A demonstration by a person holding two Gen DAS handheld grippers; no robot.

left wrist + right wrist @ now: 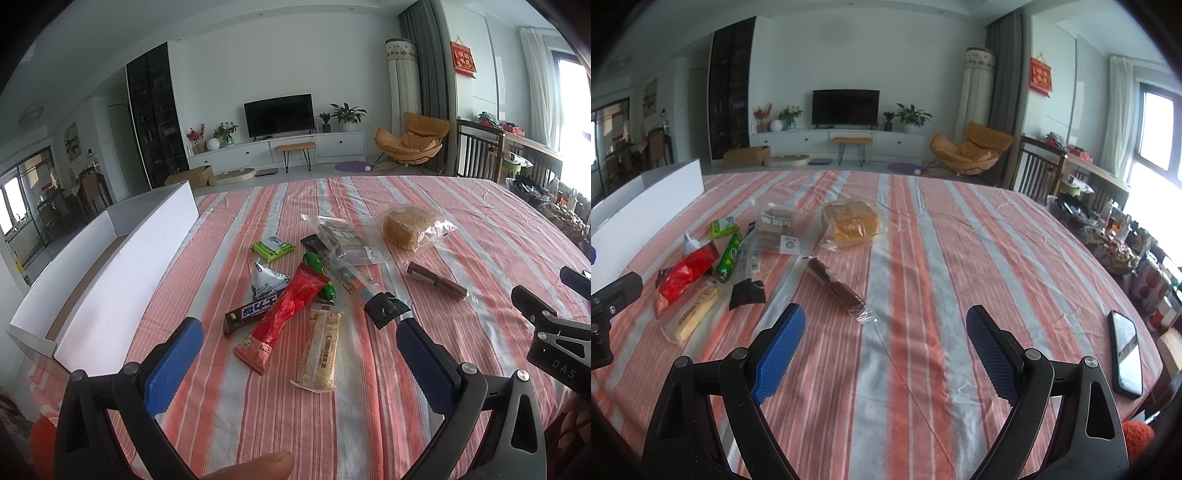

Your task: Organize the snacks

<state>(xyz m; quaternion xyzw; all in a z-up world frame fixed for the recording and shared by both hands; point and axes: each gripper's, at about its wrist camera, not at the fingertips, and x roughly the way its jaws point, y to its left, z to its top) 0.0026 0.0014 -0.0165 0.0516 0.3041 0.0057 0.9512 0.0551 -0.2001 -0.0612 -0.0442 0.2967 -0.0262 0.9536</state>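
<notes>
Several snacks lie on the striped tablecloth (424, 206): a red packet (286, 314), a beige wafer bar (321, 350), a dark chocolate bar (251, 312), a green packet (273, 248), a bagged bread (410, 227) and a brown stick pack (437, 285). An open white box (122, 273) stands to their left. My left gripper (299, 363) is open and empty, just in front of the pile. My right gripper (886, 350) is open and empty over bare cloth, with the brown stick pack (836, 286) ahead on its left. The red packet (685, 277) and white box (650, 199) lie further left.
A black phone (1126, 352) lies near the table's right edge. The right gripper's body (550, 325) shows at the right of the left wrist view. Cluttered shelves and a railing stand beyond the right edge. A living room with TV lies behind the table.
</notes>
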